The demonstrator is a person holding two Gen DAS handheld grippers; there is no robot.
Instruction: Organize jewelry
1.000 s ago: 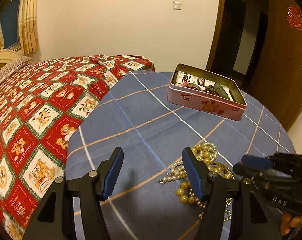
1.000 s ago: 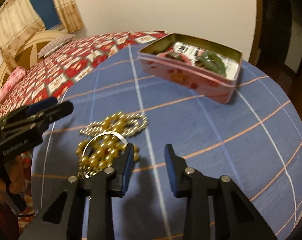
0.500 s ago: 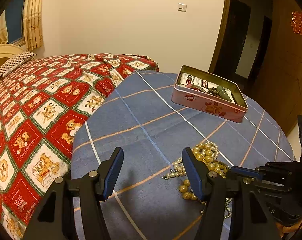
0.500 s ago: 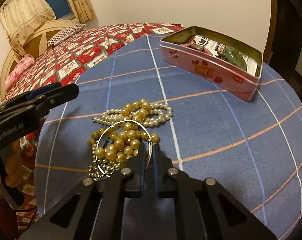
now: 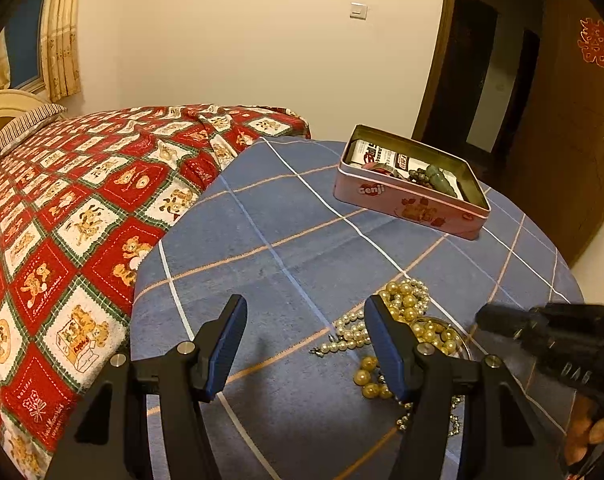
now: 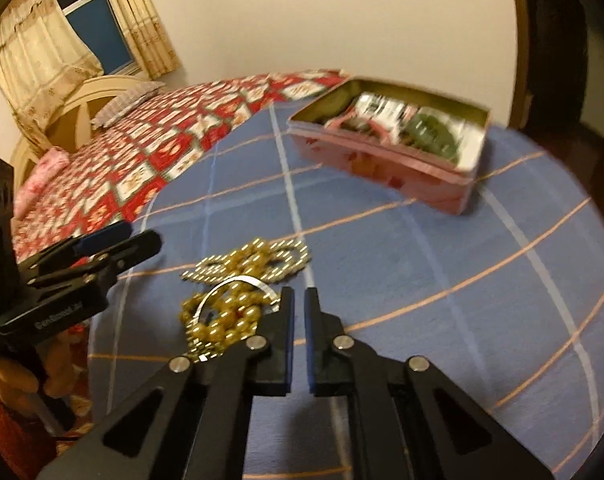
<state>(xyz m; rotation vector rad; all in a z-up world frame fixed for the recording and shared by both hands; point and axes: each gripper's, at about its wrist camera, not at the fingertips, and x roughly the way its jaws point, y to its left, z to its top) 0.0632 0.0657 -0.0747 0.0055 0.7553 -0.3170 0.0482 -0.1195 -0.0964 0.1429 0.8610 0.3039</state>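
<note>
Bedroom, evening light. Round table [image 5: 262, 240] under a matte blue cloth crossed by thin white and orange lines, standing just beside a bed [image 5: 82, 208] spread with a red patchwork quilt of teddy-bear squares. At the bed's far end, a striped pillow [image 5: 22, 124] against a curved cream headboard [image 6: 74, 116]. Beyond, gathered yellow curtains [image 6: 34, 48], a plain cream wall with a white switch [image 5: 358, 10], and a dark wooden door [image 5: 573, 140].

Toward the far edge of the table, an open rectangular pink tin [image 5: 401, 200], its inner walls bare metal, holding printed paper and a string of green beads [image 5: 433, 174].

On the near part of the cloth, well apart from the tin, a tangled heap of jewelry: glossy round gold beads [image 5: 405, 302], a strand of small pearls [image 5: 349, 336] and a thin silver bangle [image 6: 238, 279] lying on top.

Left gripper [image 5: 305, 304] spread wide above bare cloth just beside the heap, blue pads gripping nothing. Right gripper [image 6: 298, 292] pressed almost together at the heap's edge, the bangle's rim meeting its left fingertip; too blurred to tell whether pinched.
</note>
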